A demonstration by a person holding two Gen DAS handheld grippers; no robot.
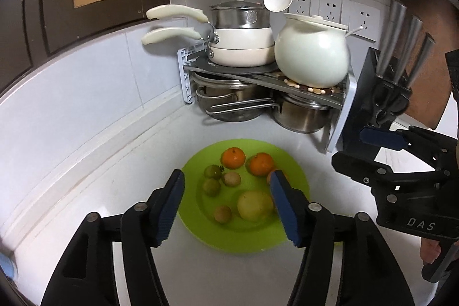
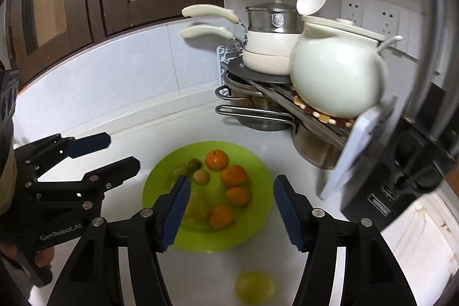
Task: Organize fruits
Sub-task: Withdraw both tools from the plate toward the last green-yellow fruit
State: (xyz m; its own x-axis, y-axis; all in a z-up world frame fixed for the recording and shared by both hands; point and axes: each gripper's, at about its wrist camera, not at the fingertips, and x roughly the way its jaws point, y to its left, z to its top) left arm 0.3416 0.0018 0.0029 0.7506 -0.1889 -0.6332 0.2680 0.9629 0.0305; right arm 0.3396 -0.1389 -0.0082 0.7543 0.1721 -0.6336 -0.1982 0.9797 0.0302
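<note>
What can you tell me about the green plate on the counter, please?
The green plate is round, shallow and bright lime, seemingly plastic, lying flat on the white counter in front of the pot rack. It holds small orange fruits, little greenish and brownish ones, and a larger yellow-green fruit. Another yellow fruit lies off it on the counter. Neither gripper touches it.

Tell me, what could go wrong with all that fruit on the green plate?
1. The yellow fruit lies blurred on the counter off the green plate; it may be rolling and could fall.
2. The round fruit, like the oranges, sit loose on the shallow plate; a nudge from either gripper could roll them off.
3. The left gripper and right gripper hover close together with open jaws; they could bump.
</note>
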